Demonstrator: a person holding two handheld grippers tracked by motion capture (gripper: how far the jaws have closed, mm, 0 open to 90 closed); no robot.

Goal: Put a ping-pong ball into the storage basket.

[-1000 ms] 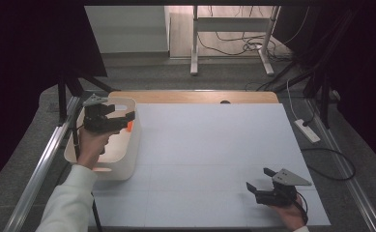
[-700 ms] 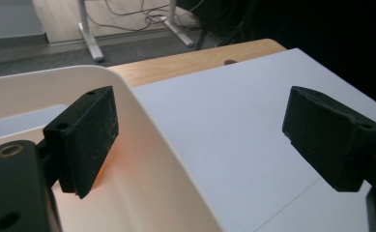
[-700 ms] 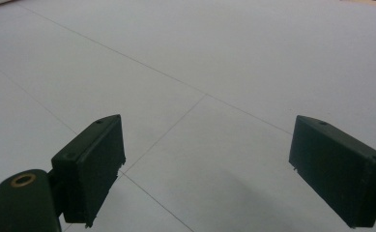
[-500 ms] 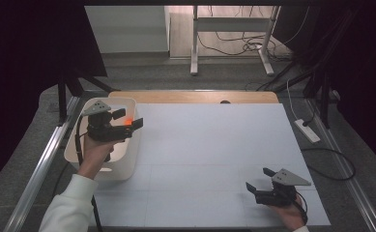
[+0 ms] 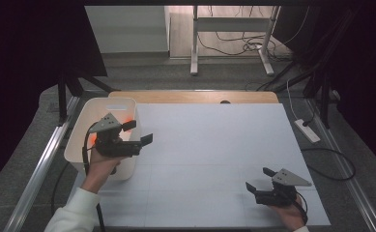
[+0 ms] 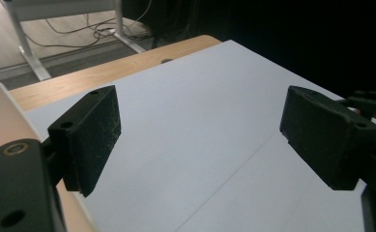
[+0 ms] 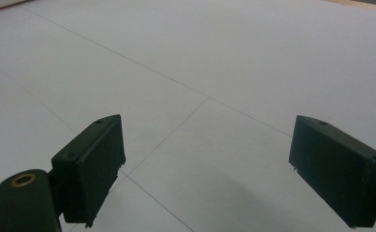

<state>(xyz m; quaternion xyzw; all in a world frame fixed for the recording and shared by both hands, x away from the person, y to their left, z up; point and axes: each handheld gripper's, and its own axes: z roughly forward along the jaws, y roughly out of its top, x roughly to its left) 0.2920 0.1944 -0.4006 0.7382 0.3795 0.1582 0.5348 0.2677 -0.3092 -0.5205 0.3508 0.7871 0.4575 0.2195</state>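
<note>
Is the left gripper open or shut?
Open: the left gripper has wide-apart jaws with nothing but white table between them.

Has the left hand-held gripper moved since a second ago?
Yes. The left hand-held gripper has shifted from above the white bin rightward, past its rim, over the table.

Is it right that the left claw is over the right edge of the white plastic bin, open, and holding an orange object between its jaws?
Not quite. The left claw is indeed open over the right edge of the white plastic bin, but its jaws hold nothing: the left gripper view shows only the white table surface between them. Something orange shows inside the bin in the high view.
</note>
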